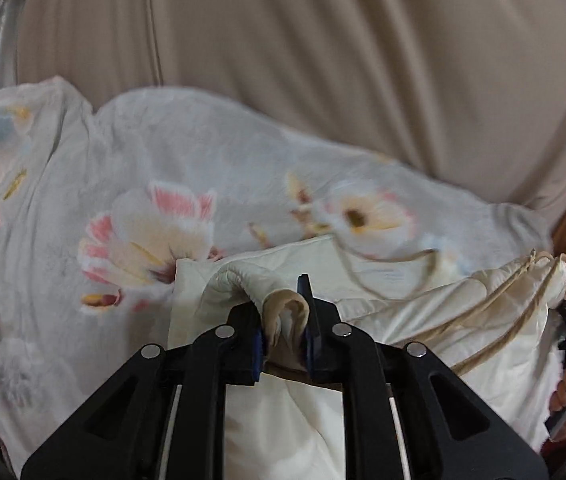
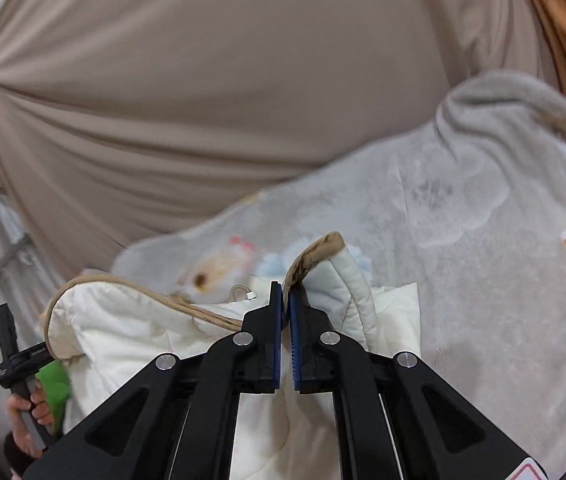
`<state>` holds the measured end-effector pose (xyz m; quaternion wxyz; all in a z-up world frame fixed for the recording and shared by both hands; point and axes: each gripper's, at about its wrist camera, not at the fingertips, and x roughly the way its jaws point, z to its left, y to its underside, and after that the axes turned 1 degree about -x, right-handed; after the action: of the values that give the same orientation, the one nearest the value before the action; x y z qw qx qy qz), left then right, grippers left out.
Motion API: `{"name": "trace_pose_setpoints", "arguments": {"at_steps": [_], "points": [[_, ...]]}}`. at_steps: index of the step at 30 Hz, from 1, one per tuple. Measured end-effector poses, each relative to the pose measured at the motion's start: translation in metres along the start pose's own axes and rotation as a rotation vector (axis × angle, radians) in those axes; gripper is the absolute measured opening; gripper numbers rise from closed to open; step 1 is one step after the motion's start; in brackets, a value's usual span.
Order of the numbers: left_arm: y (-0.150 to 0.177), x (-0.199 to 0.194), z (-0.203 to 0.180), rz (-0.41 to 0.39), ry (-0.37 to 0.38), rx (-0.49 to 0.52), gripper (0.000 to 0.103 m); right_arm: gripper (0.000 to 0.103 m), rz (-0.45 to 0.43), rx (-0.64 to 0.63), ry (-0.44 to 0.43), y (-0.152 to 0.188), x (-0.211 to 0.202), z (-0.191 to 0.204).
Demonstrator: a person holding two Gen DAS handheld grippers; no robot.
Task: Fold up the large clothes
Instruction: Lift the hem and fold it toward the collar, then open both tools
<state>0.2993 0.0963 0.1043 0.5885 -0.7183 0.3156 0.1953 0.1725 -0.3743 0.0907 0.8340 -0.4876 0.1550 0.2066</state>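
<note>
Matt quilted cream garment point(image 1: 483, 320) cloth

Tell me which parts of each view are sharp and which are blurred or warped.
Left wrist view: left gripper and the cream garment are sharp, the floral blanket and curtain are smeared, and edges bend with black fisheye corners. Right wrist view: right gripper is crisp, the blanket is soft, and curtain folds bow outward.
</note>
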Motion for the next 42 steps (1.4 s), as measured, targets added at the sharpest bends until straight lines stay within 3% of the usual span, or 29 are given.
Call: {"name": "trace_pose_setpoints", "arguments": {"at_steps": [3, 5, 7, 10, 12, 14, 15, 16, 19, 21, 25, 27, 28, 29, 32, 33, 35, 38, 40, 42], "points": [[0.006, 0.063, 0.011, 0.083, -0.040, -0.023, 0.017, 0.004, 0.079, 0.018, 0.070, 0.005, 0.053, -0.014], [0.011, 0.083, 0.019, 0.098, -0.021, -0.042, 0.019, 0.004, 0.136, 0.035, 0.087, 0.013, 0.082, -0.026], [0.013, 0.086, 0.025, 0.081, 0.015, -0.067, 0.020, 0.006, 0.135, 0.060, 0.064, 0.013, 0.084, -0.030], [0.009, 0.064, 0.035, 0.071, 0.077, -0.113, 0.031, 0.025, 0.083, 0.056, 0.007, 0.008, 0.057, -0.023], [0.004, 0.024, 0.038, -0.010, 0.146, -0.114, 0.043, 0.056, 0.000, 0.041, -0.028, 0.005, 0.025, -0.016], [0.001, -0.019, 0.036, -0.109, 0.167, -0.076, 0.062, 0.059, -0.097, 0.012, -0.053, 0.004, -0.016, -0.003], [0.002, -0.044, 0.034, -0.186, 0.120, -0.056, 0.078, 0.059, -0.127, -0.008, -0.058, 0.004, -0.033, 0.005], [0.004, -0.070, 0.030, -0.270, 0.093, -0.024, 0.083, 0.059, -0.142, -0.038, -0.072, 0.006, -0.048, 0.017], [0.014, -0.108, 0.001, -0.353, 0.086, 0.097, 0.085, 0.048, -0.092, -0.140, -0.138, 0.025, -0.063, 0.064], [0.023, -0.105, -0.023, -0.314, 0.114, 0.160, 0.085, 0.041, -0.023, -0.216, -0.193, 0.045, -0.054, 0.098], [0.050, -0.039, -0.068, -0.105, 0.174, 0.216, 0.085, 0.033, 0.176, -0.359, -0.261, 0.109, 0.004, 0.161], [0.069, 0.003, -0.082, -0.006, 0.128, 0.259, 0.077, 0.020, 0.245, -0.441, -0.229, 0.137, 0.030, 0.175], [0.078, 0.018, -0.083, 0.020, 0.082, 0.283, 0.075, 0.019, 0.247, -0.471, -0.199, 0.143, 0.035, 0.174], [0.086, 0.031, -0.082, 0.022, 0.017, 0.314, 0.075, 0.015, 0.248, -0.485, -0.185, 0.146, 0.038, 0.168], [0.091, 0.033, -0.053, -0.034, -0.063, 0.335, 0.079, 0.006, 0.211, -0.451, -0.087, 0.131, 0.030, 0.121], [0.090, 0.030, -0.039, -0.037, -0.062, 0.320, 0.085, 0.004, 0.200, -0.414, -0.056, 0.123, 0.024, 0.099], [0.087, 0.028, -0.007, -0.040, -0.125, 0.286, 0.085, 0.001, 0.193, -0.312, 0.031, 0.107, 0.010, 0.042], [0.080, 0.021, 0.040, -0.014, -0.159, 0.184, 0.088, 0.000, 0.167, -0.187, 0.122, 0.091, -0.017, -0.019], [0.071, 0.008, 0.062, -0.005, -0.115, 0.088, 0.086, 0.000, 0.145, -0.094, 0.125, 0.078, -0.036, -0.042], [0.055, -0.005, 0.069, -0.032, -0.060, 0.013, 0.086, 0.032, 0.100, -0.072, 0.141, 0.061, -0.048, -0.042]]}}
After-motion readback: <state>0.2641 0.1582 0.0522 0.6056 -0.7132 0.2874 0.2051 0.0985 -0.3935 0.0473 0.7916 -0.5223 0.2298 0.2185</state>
